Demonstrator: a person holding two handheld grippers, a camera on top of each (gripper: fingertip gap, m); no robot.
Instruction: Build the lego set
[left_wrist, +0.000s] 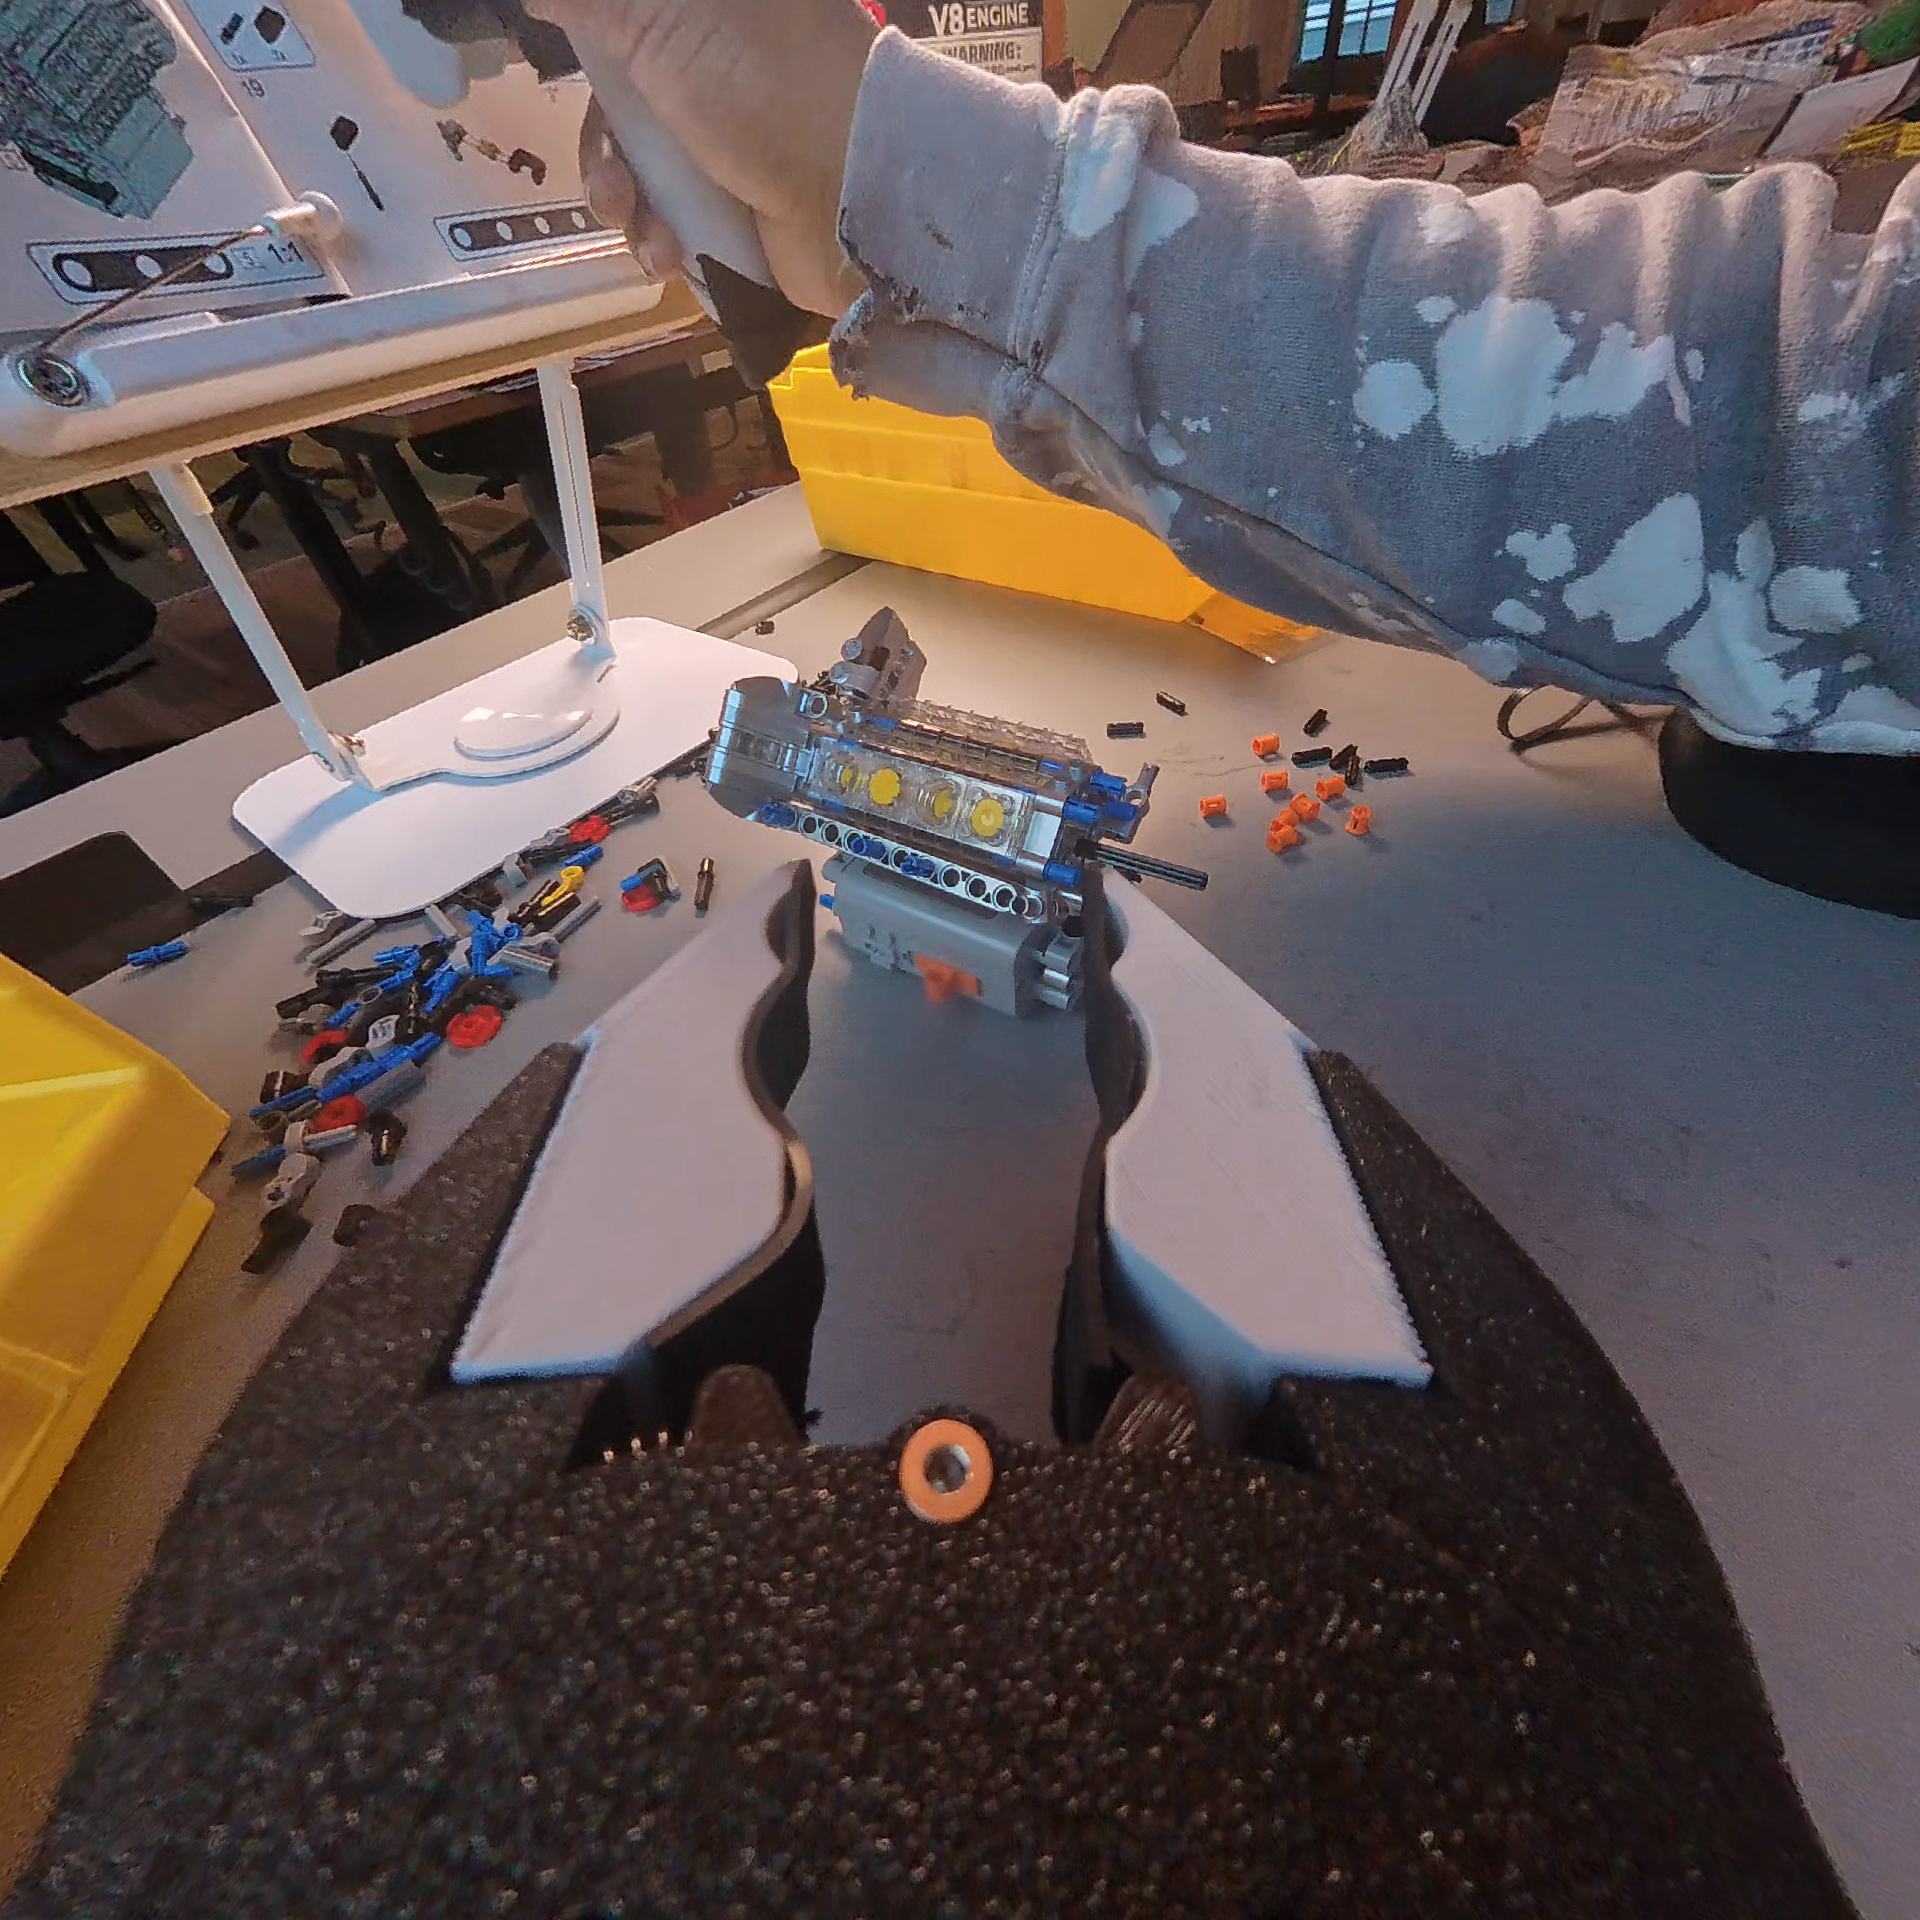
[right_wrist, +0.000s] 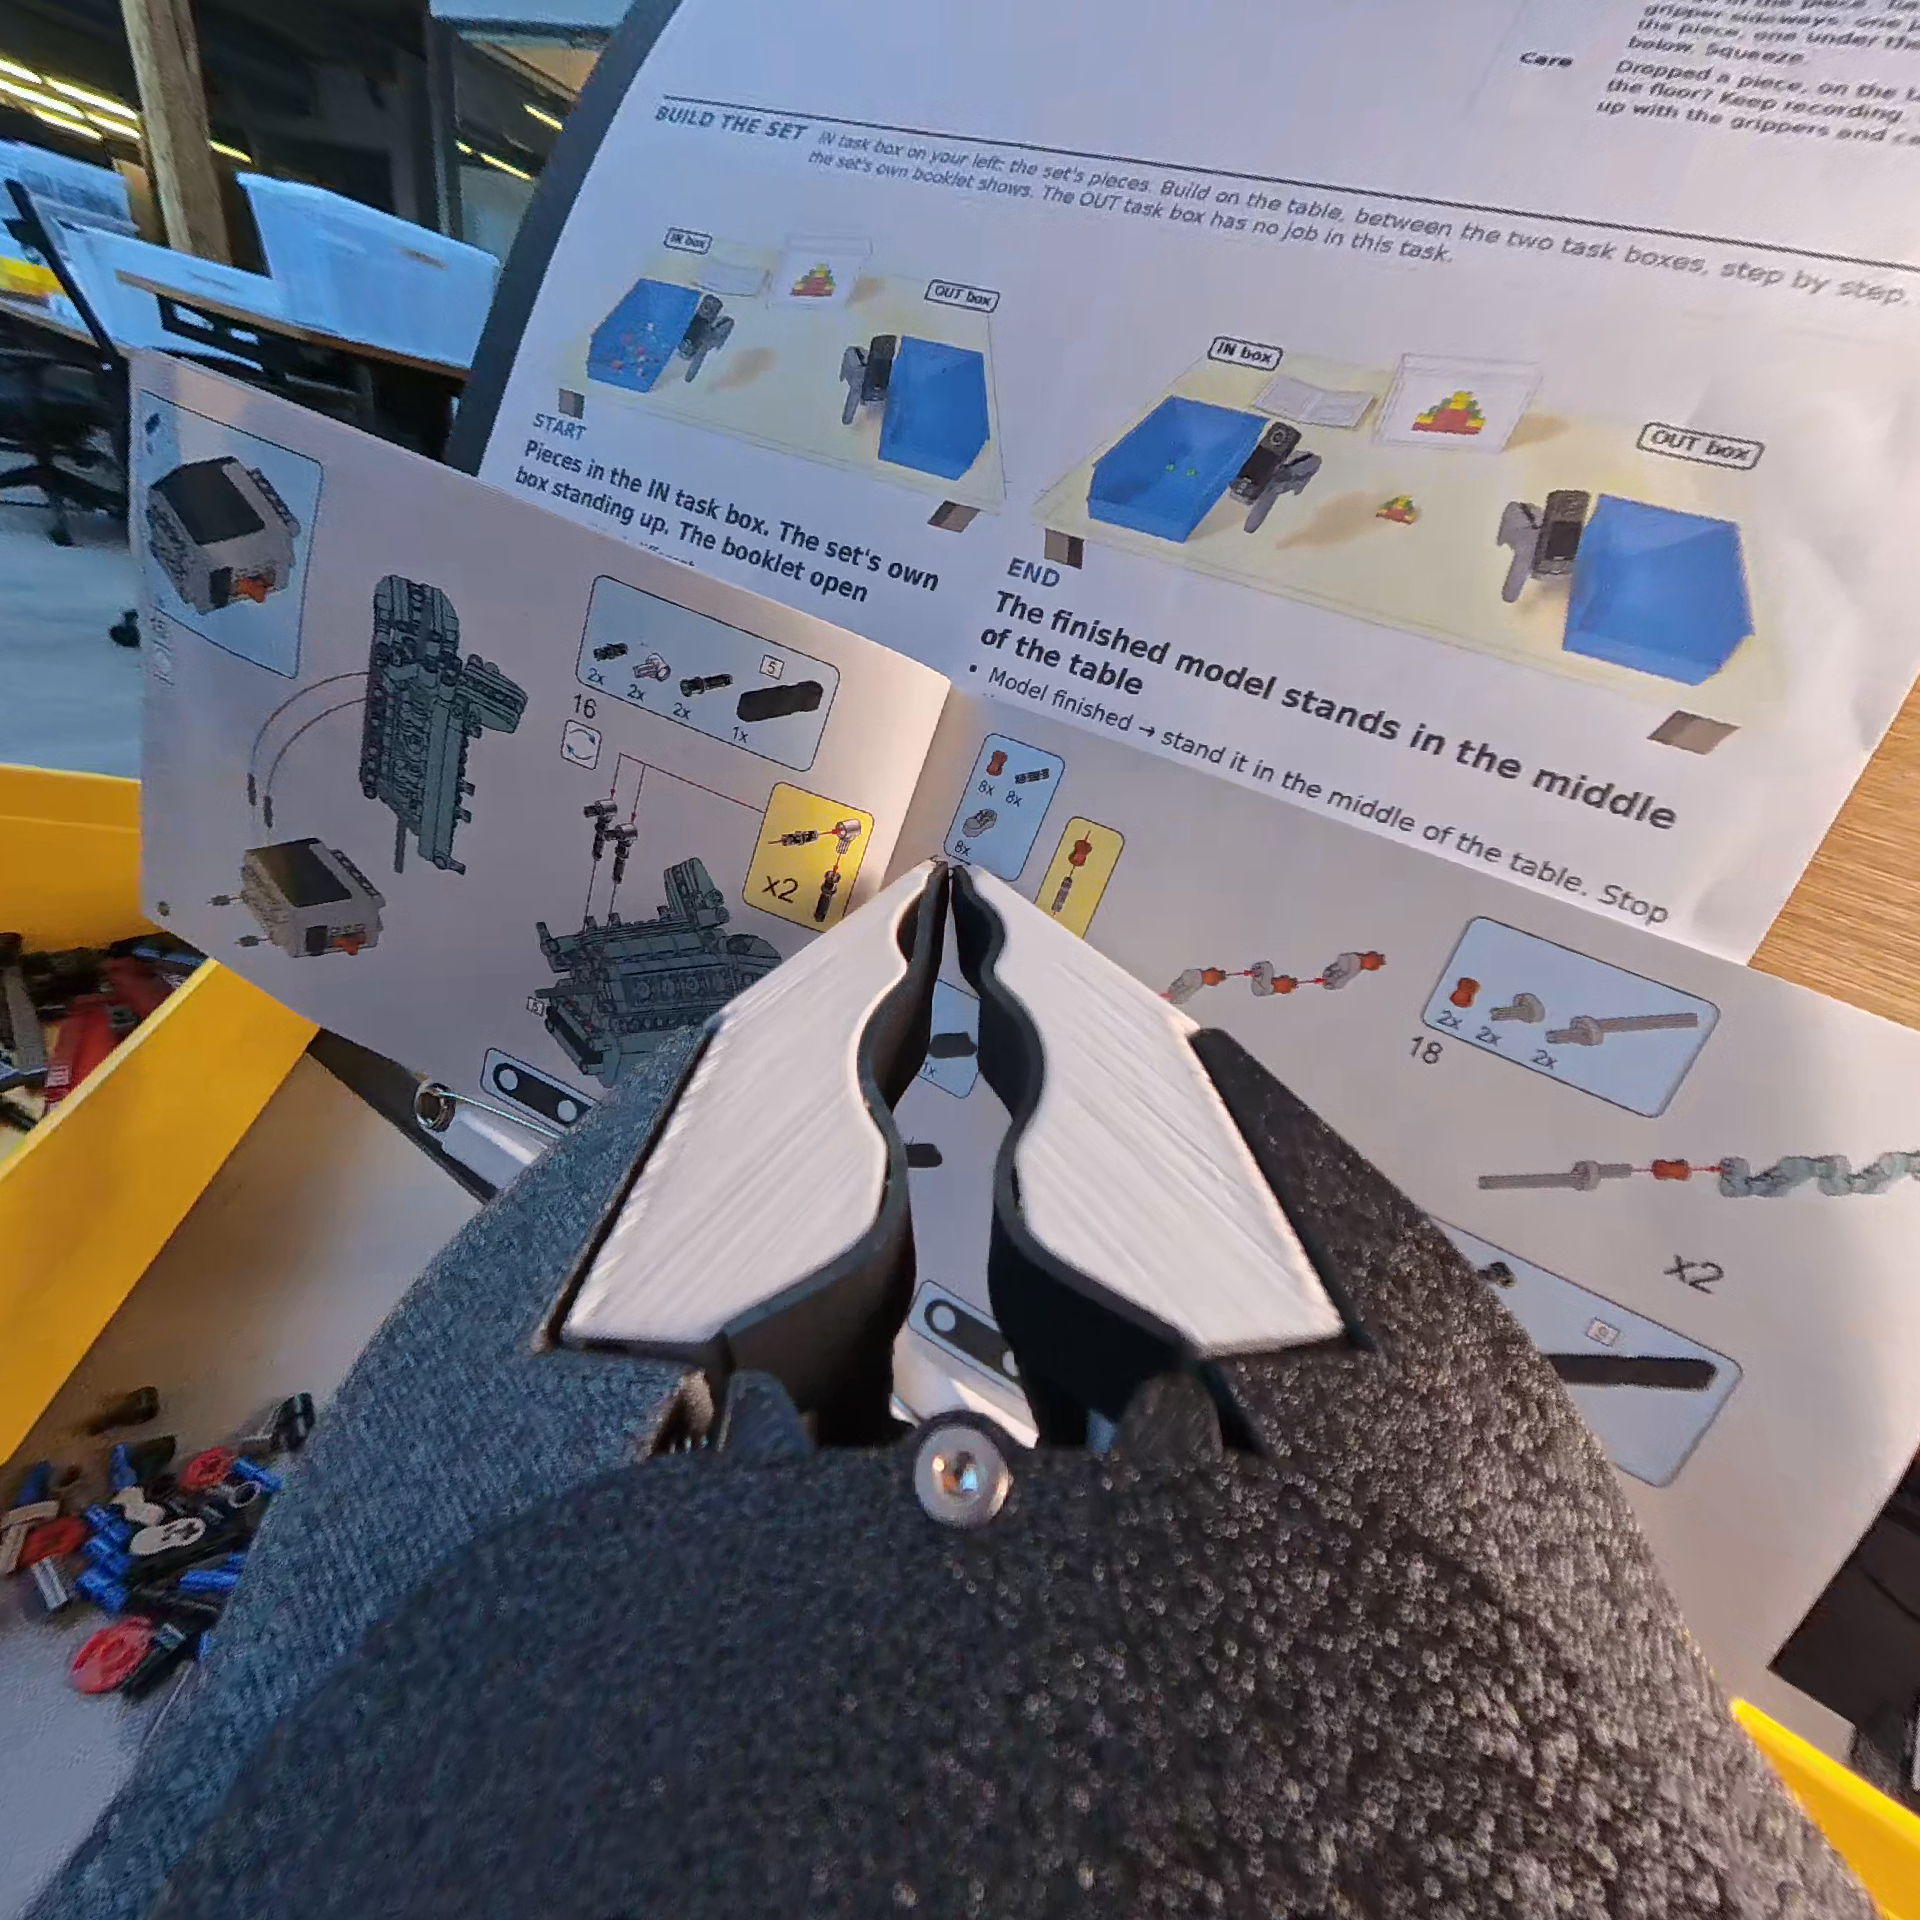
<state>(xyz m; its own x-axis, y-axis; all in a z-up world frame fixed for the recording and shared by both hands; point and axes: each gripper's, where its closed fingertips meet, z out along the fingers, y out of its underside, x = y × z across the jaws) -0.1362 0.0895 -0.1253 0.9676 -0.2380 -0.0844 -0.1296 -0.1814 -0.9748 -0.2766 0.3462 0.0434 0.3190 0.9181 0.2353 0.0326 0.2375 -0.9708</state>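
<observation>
My left gripper (left_wrist: 945, 894) is open just above the grey table (left_wrist: 1455, 1143). A grey, blue and clear engine model with yellow discs (left_wrist: 914, 790) stands between its fingertips on a grey box with an orange switch (left_wrist: 935, 951). The right pad reaches the model's end; a small gap shows at the left pad. My right gripper (right_wrist: 948, 873) is shut, with its tips at the centre fold of an open instruction booklet (right_wrist: 520, 727). I cannot tell whether paper is caught between them. In the left wrist view a hand (left_wrist: 727, 135) holds that gripper up at the booklet.
The booklet rests on a white stand (left_wrist: 499, 769). A printed sheet (right_wrist: 1247, 312) stands behind it. Yellow bins stand at the back (left_wrist: 987, 520) and at the left (left_wrist: 83, 1195). Loose blue, black and red pieces (left_wrist: 416, 997) and orange pieces (left_wrist: 1299, 810) lie on the table. A mottled sleeve (left_wrist: 1455, 416) spans above. Across from one pair of fingers to the other is roughly 35 centimetres.
</observation>
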